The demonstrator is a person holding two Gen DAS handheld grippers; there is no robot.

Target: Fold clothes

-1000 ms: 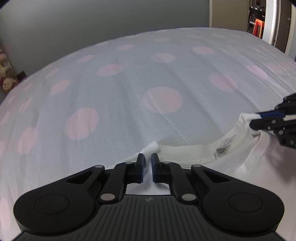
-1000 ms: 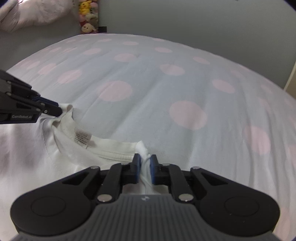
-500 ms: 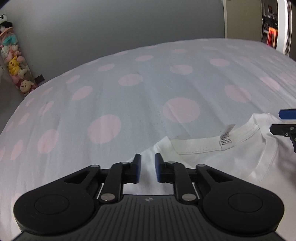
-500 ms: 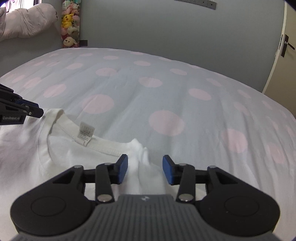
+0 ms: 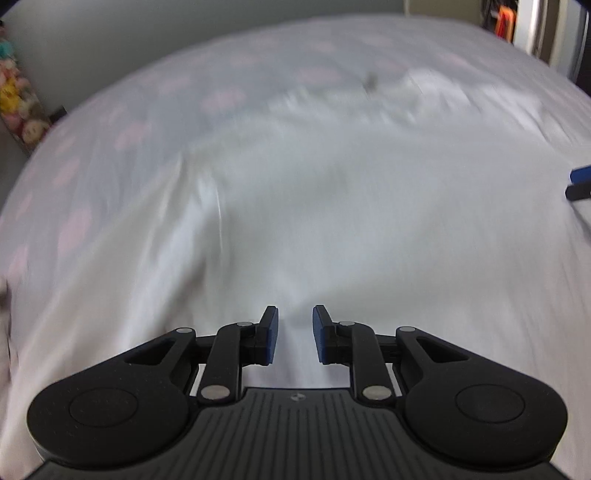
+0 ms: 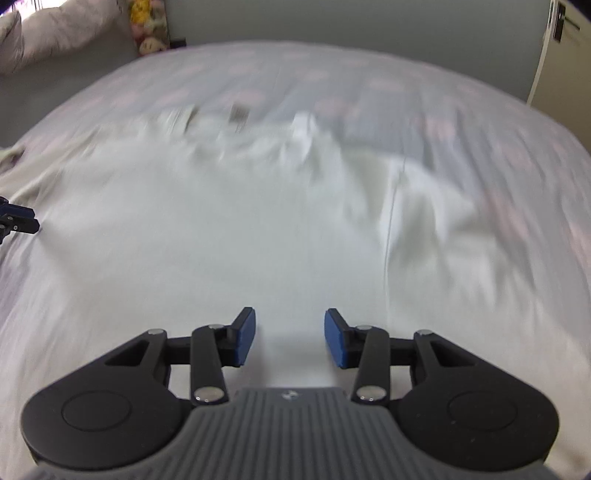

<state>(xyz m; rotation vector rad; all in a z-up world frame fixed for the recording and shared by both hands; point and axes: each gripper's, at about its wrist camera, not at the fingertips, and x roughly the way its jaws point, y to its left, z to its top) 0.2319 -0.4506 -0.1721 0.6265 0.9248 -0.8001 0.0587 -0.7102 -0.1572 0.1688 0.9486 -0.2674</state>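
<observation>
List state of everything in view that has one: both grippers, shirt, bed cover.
left gripper: open, nothing between the pads, over the shirt.
right gripper: open, wider than the left, nothing between the pads.
white shirt: lying spread on the bed, held by neither gripper, rumpled at its far end; frames blurred, fold state unclear.
polka-dot bed cover: spread over the bed, under the shirt.

The bed (image 5: 110, 155) is wide and free around the flat shirt (image 5: 332, 221); toys (image 6: 149, 22) stand far behind.
</observation>
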